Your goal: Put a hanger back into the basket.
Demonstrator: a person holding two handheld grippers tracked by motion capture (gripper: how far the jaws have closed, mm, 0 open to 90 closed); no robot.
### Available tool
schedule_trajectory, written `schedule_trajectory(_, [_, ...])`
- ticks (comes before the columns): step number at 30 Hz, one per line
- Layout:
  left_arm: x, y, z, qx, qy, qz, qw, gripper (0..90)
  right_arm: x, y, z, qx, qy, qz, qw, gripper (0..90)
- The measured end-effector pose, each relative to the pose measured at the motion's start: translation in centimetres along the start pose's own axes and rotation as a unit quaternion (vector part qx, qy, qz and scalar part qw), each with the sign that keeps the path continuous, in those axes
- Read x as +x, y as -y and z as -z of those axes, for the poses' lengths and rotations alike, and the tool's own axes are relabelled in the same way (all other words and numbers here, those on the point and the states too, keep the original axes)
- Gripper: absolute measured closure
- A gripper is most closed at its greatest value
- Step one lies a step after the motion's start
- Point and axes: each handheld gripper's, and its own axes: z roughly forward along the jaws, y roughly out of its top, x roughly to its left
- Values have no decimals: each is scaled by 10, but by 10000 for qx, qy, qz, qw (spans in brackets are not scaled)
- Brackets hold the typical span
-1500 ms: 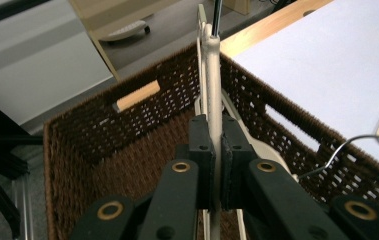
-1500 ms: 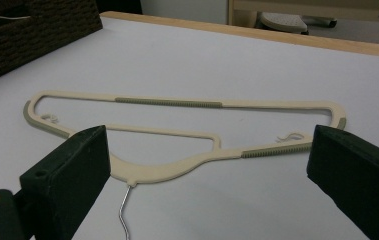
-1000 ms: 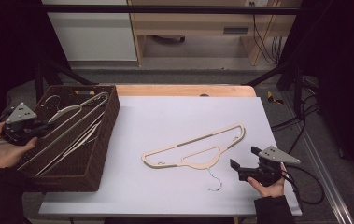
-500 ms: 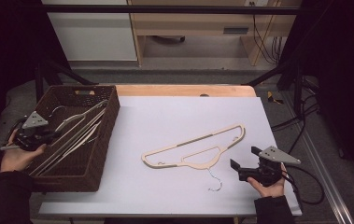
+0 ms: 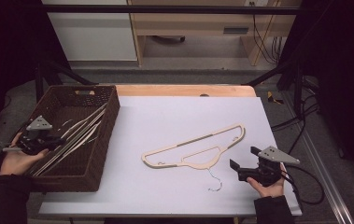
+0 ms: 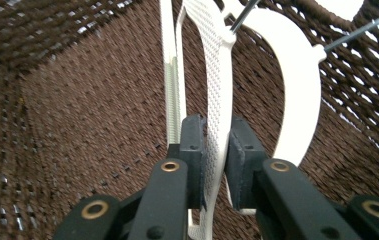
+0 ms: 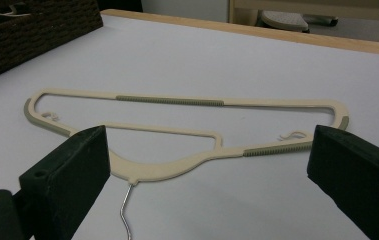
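Desk (image 5: pixel 165 112) was white with a wood strip along the far edge. Brown wicker basket (image 5: pixel 101 140) sat at its left end, holding a pile of pale hangers (image 5: pixel 79 133) lying lengthwise (count unclear). One cream hanger (image 5: pixel 198 150) lay flat near the desk's middle, wire hook (image 5: pixel 214 179) pointing toward the person, well apart from the basket.

Left gripper (image 5: pixel 53 140) was down inside the basket, hand behind it at the near left rim. In the left gripper view its fingers (image 6: pixel 192 150) sat either side of a ribbed white hanger arm (image 6: pixel 216 90); they had just been opening, left pad against the arm, a sliver of gap on the right, so no real pinch. A second, smooth hanger (image 6: pixel 297 95) curved just beside it.

Right gripper (image 5: pixel 242 162) rested at the desk's near right, just beside the cream hanger. Its fingers (image 7: pixel 72 175) were spread wide, nothing between the pads; hanger (image 7: pixel 177 135) lay ahead of them.
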Motion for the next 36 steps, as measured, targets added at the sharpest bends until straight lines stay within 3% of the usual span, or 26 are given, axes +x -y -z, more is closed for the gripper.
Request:
schedule_trajectory(4, [-6, -1, -5, 111, 83, -53, 9999, 739, -1, 0, 1, -8, -2, 23, 10000, 41])
schedule_trajectory(11, [-12, -1, -2, 96, 216, -78, 9997, 647, 0, 0, 1, -11, -4, 16, 10000, 41])
schedule_trajectory(15, [-14, -2, 1, 55, 150, -202, 9997, 623, 0, 0, 1, -15, 15, 2, 10000, 42])
schedule_trajectory(18, [-14, -3, 3, 58, 198, -133, 9997, 591, 1, 0, 1, -10, 4, -19, 10000, 42])
schedule_trajectory(22, [-13, -6, 10, -120, 93, -175, 9997, 556, 0, -1, 2, -39, 15, 4, 10000, 42])
schedule_trajectory(25, [-14, -9, 22, -468, 19, -51, 9989, 528, 0, -1, 3, -62, 0, -22, 10000, 41])
schedule_trajectory(26, [-14, -9, 22, -468, 19, -51, 9989, 504, 0, -1, 3, -62, 0, -22, 10000, 41])
schedule_trajectory(27, [-16, -11, 29, -685, -55, -22, 9976, 473, 1, -2, 4, -72, 2, 4, 10000, 41])
schedule_trajectory(28, [-16, -11, 29, -685, -55, -22, 9976, 454, 1, -2, 4, -72, 2, 4, 10000, 41])
schedule_trajectory(29, [-21, -15, 37, -990, -139, 2, 9950, 420, 2, -3, 4, -101, -8, 41, 9999, 41])
schedule_trajectory(31, [-25, -19, 43, -1235, -194, 74, 9921, 392, 4, -4, 4, -102, -15, 30, 9999, 41])
schedule_trajectory(32, [-25, -19, 43, -1235, -194, 74, 9921, 370, 4, -4, 4, -102, -15, 30, 9999, 41])
schedule_trajectory(33, [-32, -24, 48, -1512, -283, 136, 9880, 341, 5, -5, 5, -107, -31, 74, 9999, 41])
schedule_trajectory(34, [-32, -24, 48, -1512, -283, 136, 9880, 330, 5, -5, 5, -107, -31, 74, 9999, 41])
schedule_trajectory(35, [-39, -30, 54, -1755, -347, 165, 9837, 306, 6, -6, 5, -123, -43, 73, 9999, 41])
schedule_trajectory(36, [-43, -33, 56, -1882, -307, 193, 9815, 284, 7, -6, 5, -121, -45, 64, 9999, 41])
